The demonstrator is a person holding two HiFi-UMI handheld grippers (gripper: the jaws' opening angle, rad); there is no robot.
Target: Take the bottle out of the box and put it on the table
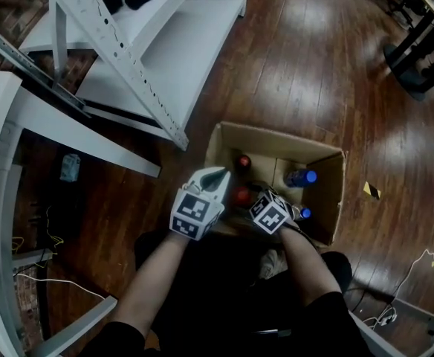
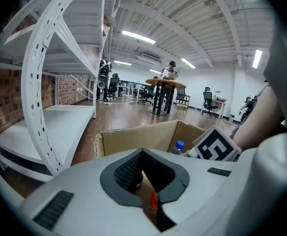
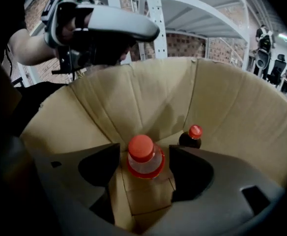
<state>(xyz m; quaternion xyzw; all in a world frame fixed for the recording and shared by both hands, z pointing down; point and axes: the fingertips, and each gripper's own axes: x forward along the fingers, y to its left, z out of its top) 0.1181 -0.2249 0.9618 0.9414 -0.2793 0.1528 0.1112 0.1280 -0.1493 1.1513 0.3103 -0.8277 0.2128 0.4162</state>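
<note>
Cardboard box on the wood floor holds four upright bottles. At its near-left rim hovers the left tool, jaws together and empty. A red-capped clear bottle stands between the right tool's wide jaws, untouched, long axis vertical, cap up. Beyond it stands a dark bottle. Right of that tool are two blue-capped bottles.

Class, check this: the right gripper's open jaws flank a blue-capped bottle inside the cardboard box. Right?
No: the cap is red. The right gripper view shows the right gripper, jaws open, flanking a red-capped bottle inside the cardboard box.
</note>
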